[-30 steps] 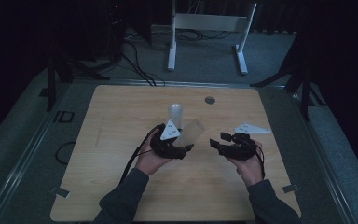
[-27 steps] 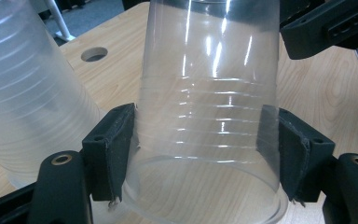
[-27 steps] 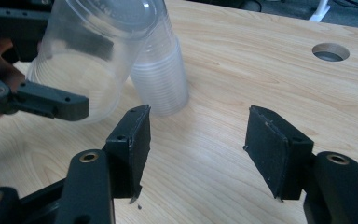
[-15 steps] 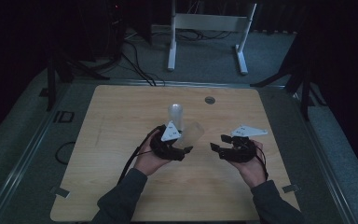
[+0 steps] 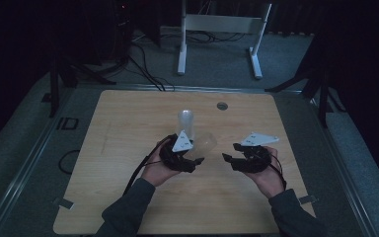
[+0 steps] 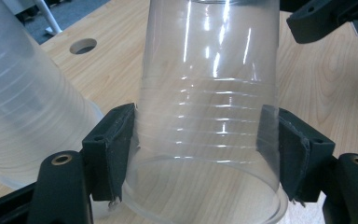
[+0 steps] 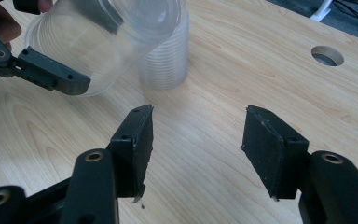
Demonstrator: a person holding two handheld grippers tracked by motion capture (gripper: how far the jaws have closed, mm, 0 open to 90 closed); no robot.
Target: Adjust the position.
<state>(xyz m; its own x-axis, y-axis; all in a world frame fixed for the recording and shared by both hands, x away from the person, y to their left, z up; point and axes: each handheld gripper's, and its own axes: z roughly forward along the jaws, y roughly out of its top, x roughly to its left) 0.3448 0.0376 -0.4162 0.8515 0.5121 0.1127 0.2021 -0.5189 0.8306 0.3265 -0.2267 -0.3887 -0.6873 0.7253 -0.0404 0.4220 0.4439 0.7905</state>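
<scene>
My left gripper (image 6: 198, 149) is shut on a clear plastic cup (image 6: 209, 93), both pads pressing its ribbed wall. The cup (image 5: 206, 143) is tilted, lying nearly sideways just above the wooden table (image 5: 128, 148), its base pointing away from the gripper. Just behind it an upside-down stack of similar cups (image 5: 186, 122) stands on the table. My right gripper (image 7: 196, 135) hovers to the right of the held cup (image 7: 88, 42), apart from it. Its jaws have just been closing a little, and they still stand apart with nothing between them.
A round hole (image 5: 222, 105) is cut in the tabletop near its far edge. Cables trail from both grippers toward the person. A white metal frame (image 5: 217, 29) stands on the floor behind the table.
The right gripper's jaws have drawn slightly closer together. Both hands and the held cup stay where they were.
</scene>
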